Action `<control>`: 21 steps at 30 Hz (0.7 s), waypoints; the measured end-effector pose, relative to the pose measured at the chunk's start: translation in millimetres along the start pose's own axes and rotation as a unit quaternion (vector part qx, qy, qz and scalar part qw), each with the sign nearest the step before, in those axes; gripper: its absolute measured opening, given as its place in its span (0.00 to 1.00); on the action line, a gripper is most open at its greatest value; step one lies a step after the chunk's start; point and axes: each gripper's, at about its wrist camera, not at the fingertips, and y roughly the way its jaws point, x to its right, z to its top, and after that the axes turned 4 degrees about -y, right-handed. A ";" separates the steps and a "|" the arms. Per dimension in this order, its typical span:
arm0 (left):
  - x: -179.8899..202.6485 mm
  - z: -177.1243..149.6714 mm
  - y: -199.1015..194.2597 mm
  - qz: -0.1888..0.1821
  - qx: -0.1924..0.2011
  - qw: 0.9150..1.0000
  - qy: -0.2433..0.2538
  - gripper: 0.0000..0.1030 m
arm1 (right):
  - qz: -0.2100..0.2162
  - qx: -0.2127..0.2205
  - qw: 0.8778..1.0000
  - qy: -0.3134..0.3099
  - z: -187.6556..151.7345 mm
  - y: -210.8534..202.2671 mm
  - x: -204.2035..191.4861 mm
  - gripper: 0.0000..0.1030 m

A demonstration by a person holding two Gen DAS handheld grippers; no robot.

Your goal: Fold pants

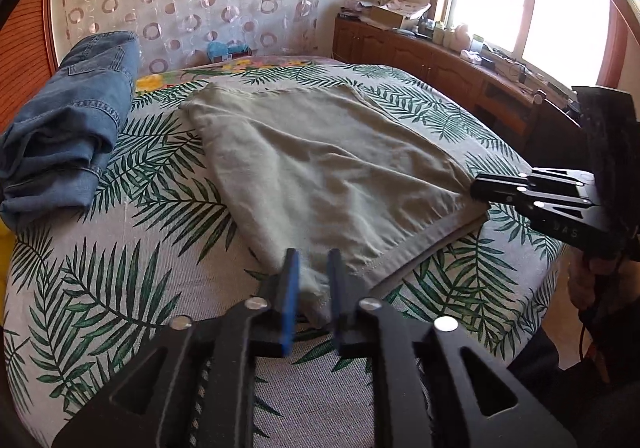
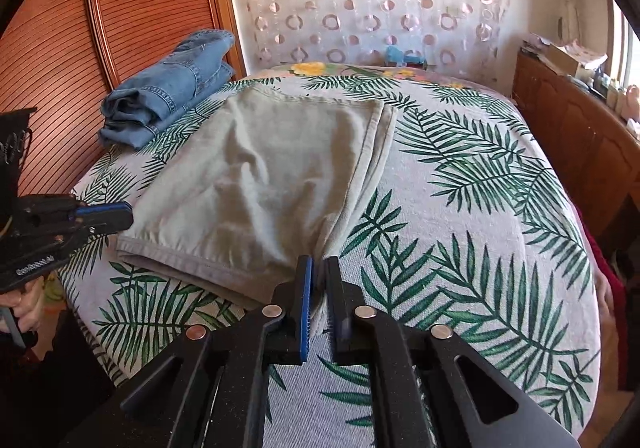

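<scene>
Pants of pale grey-green cotton (image 1: 320, 168) lay folded flat near the middle of the bed, on a light grey bedspread printed with green palm fronds (image 1: 120, 280), their hemmed near edge facing the two grippers. At the near left corner of that edge, the left gripper (image 1: 314, 288) had its blue-padded fingers (image 1: 290, 296) standing slightly apart, with a bunched bit of the fabric lying between them but not squeezed. At the near right corner, the right gripper (image 2: 318, 288) had its black fingers (image 2: 300, 304) almost together, a narrow slit between the pads, and the cloth's corner reaching just into that slit; whether the pads pressed on it could not be told. A folded pair of blue denim jeans (image 2: 168, 88) sat well apart, at the bed's far left beside a slatted wooden panel (image 2: 60, 48).
</scene>
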 end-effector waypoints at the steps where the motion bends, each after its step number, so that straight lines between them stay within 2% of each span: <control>1: 0.0 -0.1 0.1 0.002 0.001 1.000 -0.001 0.24 | -0.003 0.001 1.000 -0.002 -2.7 -3.9 0.4 0.10; 3: -0.5 -0.4 0.5 0.007 0.003 1.000 -0.001 0.28 | -0.009 0.004 1.000 -0.004 -4.3 -9.4 0.4 0.17; 4: -1.0 0.2 1.6 0.008 0.001 1.000 -0.003 0.35 | -0.010 0.005 1.000 -0.004 -4.8 -10.8 1.3 0.20; 5: -1.6 -0.3 2.3 0.006 -0.002 1.000 -0.007 0.50 | -0.008 0.007 1.000 -0.003 -5.0 -12.3 2.0 0.23; 7: -5.5 1.8 5.1 -0.004 -0.005 1.000 -0.014 0.65 | -0.011 0.006 1.000 -0.001 -4.8 -12.8 3.3 0.31; 8: -6.5 1.2 4.8 -0.010 -0.004 1.000 -0.020 0.69 | -0.012 0.006 1.000 0.000 -4.5 -12.4 3.6 0.35; 14: -9.6 -1.6 6.8 0.004 -0.004 0.999 -0.035 0.70 | -0.005 0.007 1.000 0.006 -5.0 -5.4 1.9 0.39; 18: -12.9 -4.1 13.2 0.005 -0.014 0.999 -0.042 0.72 | -0.008 -0.011 1.000 0.010 -13.4 5.4 0.4 0.42; 21: -10.3 -6.9 12.8 0.008 -0.006 0.999 -0.035 0.73 | -0.012 0.009 1.000 0.013 -19.0 2.2 1.2 0.45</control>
